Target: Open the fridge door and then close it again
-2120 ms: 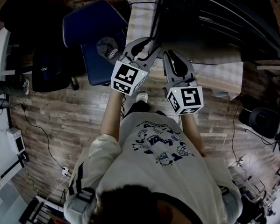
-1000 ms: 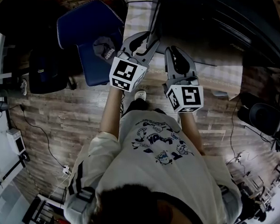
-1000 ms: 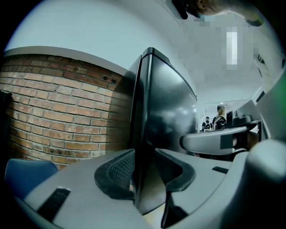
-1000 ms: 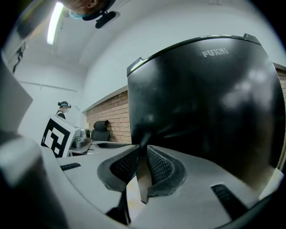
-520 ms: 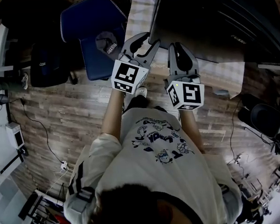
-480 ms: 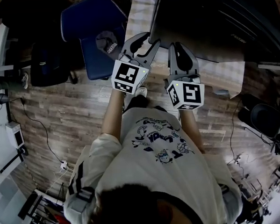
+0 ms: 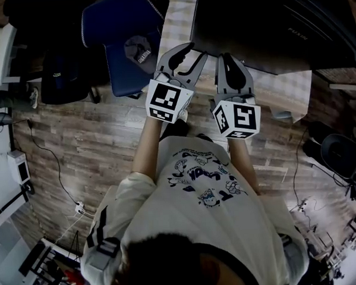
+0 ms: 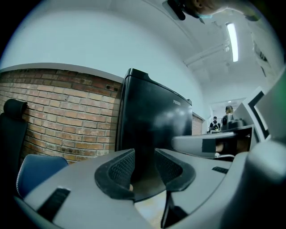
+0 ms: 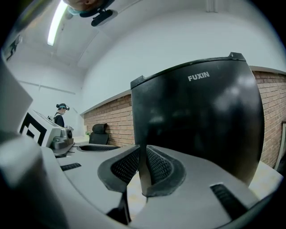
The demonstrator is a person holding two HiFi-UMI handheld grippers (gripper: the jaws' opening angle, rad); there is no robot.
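My left grey plastic claw (image 8: 144, 154) and right grey plastic claw (image 9: 143, 152) have dark cross-hatched pads (image 8: 120, 167) and white cubes (image 7: 168, 100) patterned with black squares. The glossy black fridge door (image 9: 196, 120) carries pale lettering; the brick wall (image 8: 62, 116) is red-brown, the padded chair (image 7: 122, 46) blue.

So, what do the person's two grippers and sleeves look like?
Both the left gripper and right gripper are grey, with curved jaws and dark textured pads. Each carries a white cube with black square markers. The shirt is pale, short-sleeved.

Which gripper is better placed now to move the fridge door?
Right. The right gripper has just been closing its jaws on the edge of the fridge door; the left gripper stands open, gripping nothing.
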